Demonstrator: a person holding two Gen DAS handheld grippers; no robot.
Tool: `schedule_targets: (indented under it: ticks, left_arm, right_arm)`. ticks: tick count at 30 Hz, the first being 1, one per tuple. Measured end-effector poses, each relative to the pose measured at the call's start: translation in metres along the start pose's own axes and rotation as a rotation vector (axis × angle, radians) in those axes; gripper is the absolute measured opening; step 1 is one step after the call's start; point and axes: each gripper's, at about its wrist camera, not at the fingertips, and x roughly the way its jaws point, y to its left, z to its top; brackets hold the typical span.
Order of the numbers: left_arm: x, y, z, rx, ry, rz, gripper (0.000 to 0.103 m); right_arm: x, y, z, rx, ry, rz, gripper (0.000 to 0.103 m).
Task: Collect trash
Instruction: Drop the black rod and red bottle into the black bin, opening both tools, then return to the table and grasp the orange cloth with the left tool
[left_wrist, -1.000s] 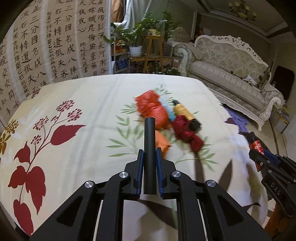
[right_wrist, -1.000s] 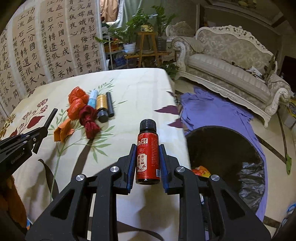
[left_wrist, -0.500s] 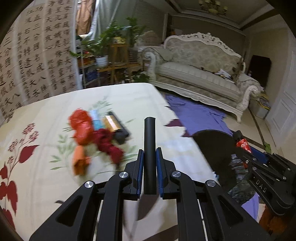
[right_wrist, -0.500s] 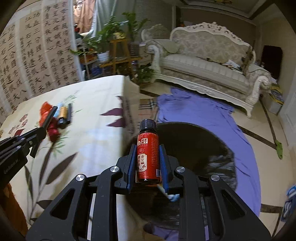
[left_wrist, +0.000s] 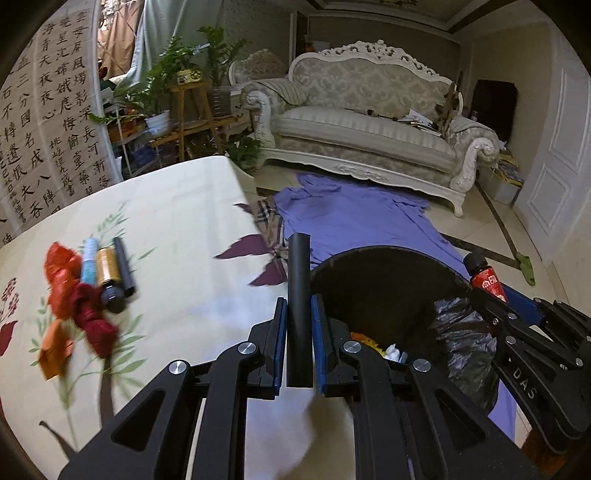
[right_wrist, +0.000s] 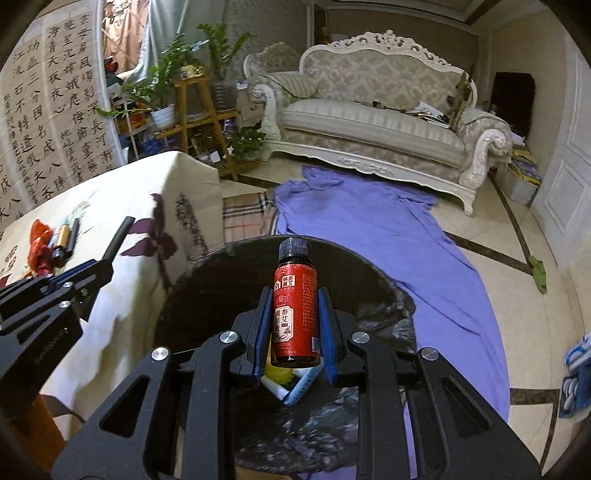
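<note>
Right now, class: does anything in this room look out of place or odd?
Yes. A purple cloth lies spread and rumpled across the tiled floor in front of the sofa, running under the black bin; a small green scrap lies loose nearby.

- Dim indoor light, cool cast; source not visible.
- Strong fisheye: sofa and door bow toward dark vignetted corners.
- Motion blur on table and its trash; mounts sharp.
- Bin interior nearly black.
</note>
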Motion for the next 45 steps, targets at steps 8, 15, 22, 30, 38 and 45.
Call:
schedule_targets:
  ticks: [8,15,22,30,38,45]
  left_arm:
    - [0.024,-0.026,0.009,0.040,0.022,0.004,0.014]
    - [0.032,-0.027,0.011,0.033,0.051,0.003,0.047]
    - [0.025,-0.021,0.012,0.011,0.034,0.009,0.066]
    - [0.006,0.018,-0.001,-0.032,0.039,0.066,0.070]
    - [-0.015,0.072,-0.016,-0.106,0.035,0.159,0.070]
    - [-0.034,0.111,-0.029,-0.165,0.024,0.215,0.070]
  right_arm:
    - [0.020,-0.021,0.008,0.018,0.013,-0.027,0.023]
    - [0.024,-0.031,0.009,0.061,0.017,-0.048,0.039]
    - [0.018,-0.028,0.009,0.073,0.008,-0.058,0.049]
    - [0.012,0.002,0.008,0.040,0.008,-0.005,0.053]
    - [0.010,0.050,0.006,-0.022,0.016,0.073,0.055]
    - [0.003,0.093,0.006,-0.082,0.015,0.139,0.055]
